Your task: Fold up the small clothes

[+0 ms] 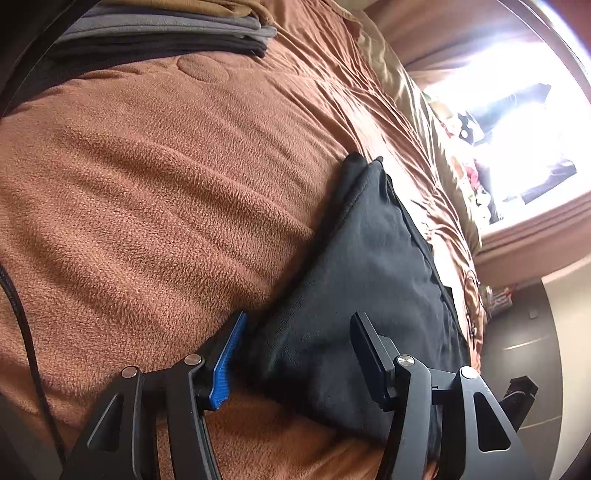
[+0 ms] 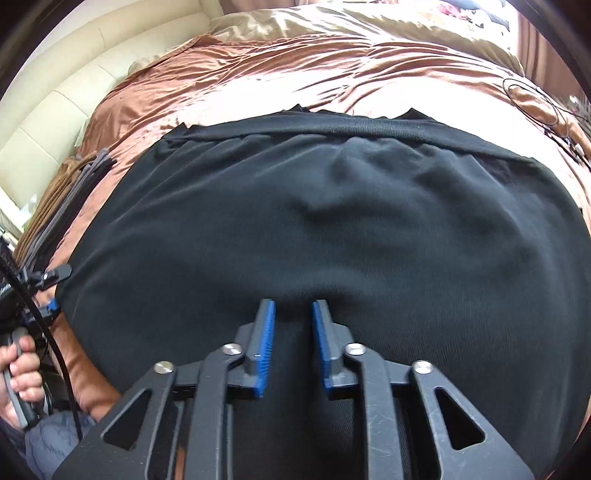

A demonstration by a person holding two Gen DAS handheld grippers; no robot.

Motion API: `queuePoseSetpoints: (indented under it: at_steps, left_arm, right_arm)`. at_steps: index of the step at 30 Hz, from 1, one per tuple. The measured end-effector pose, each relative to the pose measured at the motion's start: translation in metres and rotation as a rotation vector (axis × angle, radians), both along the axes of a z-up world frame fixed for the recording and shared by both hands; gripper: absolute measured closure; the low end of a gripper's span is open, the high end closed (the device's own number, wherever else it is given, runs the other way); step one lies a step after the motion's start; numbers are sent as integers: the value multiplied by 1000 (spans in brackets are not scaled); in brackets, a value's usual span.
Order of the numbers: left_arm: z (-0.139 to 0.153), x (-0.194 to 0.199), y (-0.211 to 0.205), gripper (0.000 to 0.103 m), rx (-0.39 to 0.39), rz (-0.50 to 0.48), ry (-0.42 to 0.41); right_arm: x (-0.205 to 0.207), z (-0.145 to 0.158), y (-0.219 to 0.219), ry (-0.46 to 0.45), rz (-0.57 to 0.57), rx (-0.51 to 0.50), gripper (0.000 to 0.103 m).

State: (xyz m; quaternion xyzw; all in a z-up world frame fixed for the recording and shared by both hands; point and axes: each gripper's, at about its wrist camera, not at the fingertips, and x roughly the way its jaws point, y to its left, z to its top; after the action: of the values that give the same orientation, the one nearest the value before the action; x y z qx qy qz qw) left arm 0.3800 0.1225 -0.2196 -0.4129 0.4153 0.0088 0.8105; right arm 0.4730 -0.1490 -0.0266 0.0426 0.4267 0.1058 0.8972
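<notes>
A brown fleece blanket (image 1: 147,177) covers the bed, with a shinier brown-and-tan quilt (image 2: 295,70) beyond it toward twelve o'clock in the right wrist view. On it lies the task's thing, a black garment (image 2: 314,229), spread fairly flat and filling the middle of that view; a hemmed band runs across its far edge near twelve o'clock. A stack of folded clothes (image 1: 166,33), grey and tan, sits at eleven o'clock in the left wrist view, well apart from the black piece — work already done, I judge. The step in hand looks like taking hold of the near edge for a fold. The right gripper (image 2: 293,306) is down on the cloth at six o'clock, its jaws narrow with a small gap, and a ridge of black fabric is gathered between the blue pads (image 2: 264,332); whether they press it firmly yet I cannot tell. The left gripper (image 1: 299,332) stands about half open, straddling a corner of the garment at five o'clock, its pads apart from the cloth between them. A hand (image 2: 22,373) on the left handle shows at eight o'clock. Next, I judge, both must pinch — then lift and carry the near edge toward the far band, keeping it level.
</notes>
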Motion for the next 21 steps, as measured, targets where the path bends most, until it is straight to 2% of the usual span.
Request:
queuePoseSetpoints:
  at_steps: [6, 8, 12, 15, 21]
  left_arm:
    - [0, -3, -2, 52, 35, 70, 12]
    - [0, -4, -1, 56, 46, 85, 15]
    - [0, -4, -3, 57, 66, 98, 18]
    - [0, -3, -6, 64, 94, 113, 30]
    - [-1, -2, -8, 64, 112, 113, 39]
  right_arm:
    - [37, -6, -2, 20, -20, 43, 97]
    - [51, -5, -4, 24, -19, 60, 97]
    - [77, -2, -11, 27, -47, 73, 97]
    - [94, -2, -16, 33, -68, 76, 97]
    - [126, -7, -26, 44, -94, 94, 99]
